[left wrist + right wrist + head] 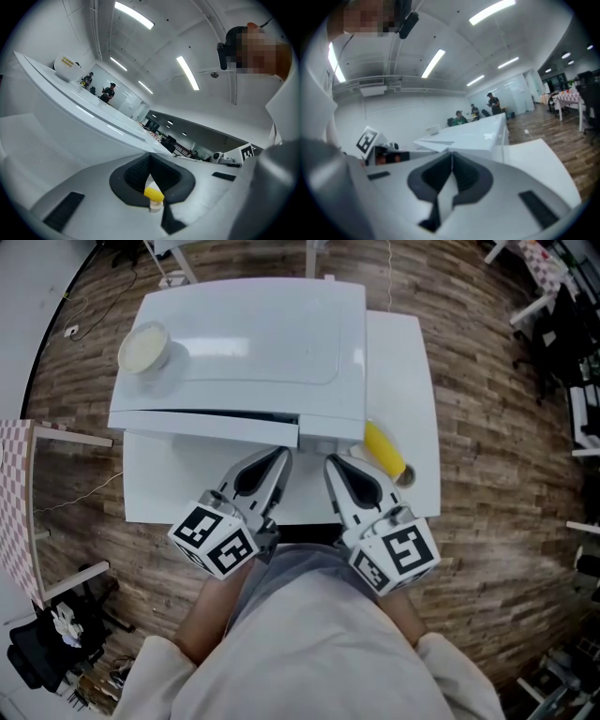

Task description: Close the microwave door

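Head view: the left hand-held gripper and right hand-held gripper, jaws pressed together and empty, hovered near the microwave door, seemingly ajar; a hard shove could have jolted the bowl on top.

We list, from above:
- One white microwave on a white tabletop. A dark gap runs along the top edge of its door.
- One cream bowl on the microwave's top, at the far left corner.
- One yellow object on the tabletop, just beside the microwave's right front.
- Left claw and right claw, side by side near the front, tips together.
- Wooden floor around.
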`<state>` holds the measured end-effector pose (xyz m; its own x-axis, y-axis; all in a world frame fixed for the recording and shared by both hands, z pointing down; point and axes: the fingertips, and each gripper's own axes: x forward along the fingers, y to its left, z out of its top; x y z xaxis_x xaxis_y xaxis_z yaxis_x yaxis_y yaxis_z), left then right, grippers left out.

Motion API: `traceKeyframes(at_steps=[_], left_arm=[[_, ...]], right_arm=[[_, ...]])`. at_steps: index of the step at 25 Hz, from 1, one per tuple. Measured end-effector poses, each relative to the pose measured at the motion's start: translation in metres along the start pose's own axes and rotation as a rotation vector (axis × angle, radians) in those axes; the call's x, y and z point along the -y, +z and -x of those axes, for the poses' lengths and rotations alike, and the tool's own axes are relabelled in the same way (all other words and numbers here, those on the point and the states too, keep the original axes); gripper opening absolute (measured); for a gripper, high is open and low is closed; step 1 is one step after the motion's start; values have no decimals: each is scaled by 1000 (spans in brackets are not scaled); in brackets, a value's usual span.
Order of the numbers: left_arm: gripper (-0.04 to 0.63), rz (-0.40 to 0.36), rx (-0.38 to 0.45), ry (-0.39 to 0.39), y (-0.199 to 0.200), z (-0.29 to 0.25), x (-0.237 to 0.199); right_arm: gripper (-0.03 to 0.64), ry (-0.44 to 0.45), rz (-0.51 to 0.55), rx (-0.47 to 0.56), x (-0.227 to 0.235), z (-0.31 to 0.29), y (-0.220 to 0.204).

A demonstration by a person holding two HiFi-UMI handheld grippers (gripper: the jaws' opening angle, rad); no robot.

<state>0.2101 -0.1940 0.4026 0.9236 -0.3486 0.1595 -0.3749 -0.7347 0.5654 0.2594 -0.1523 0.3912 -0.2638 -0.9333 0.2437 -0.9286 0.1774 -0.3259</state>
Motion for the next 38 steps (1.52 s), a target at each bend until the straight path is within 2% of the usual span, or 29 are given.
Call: traceKeyframes(at_steps=[17, 23, 31, 38], left_arm=[[14, 32, 16, 32, 5, -12, -5], [14, 39, -40, -7, -9, -26, 2], [14, 51, -43, -9, -5, -17, -3], [14, 51, -48, -47, -1, -7, -1]], right_arm=[[23, 9, -18, -2, 4, -6, -1], [23, 1, -25, -5, 6, -3, -2], [23, -18, -32, -2, -1, -3, -3], [23, -48, -24, 4, -12, -3, -3]])
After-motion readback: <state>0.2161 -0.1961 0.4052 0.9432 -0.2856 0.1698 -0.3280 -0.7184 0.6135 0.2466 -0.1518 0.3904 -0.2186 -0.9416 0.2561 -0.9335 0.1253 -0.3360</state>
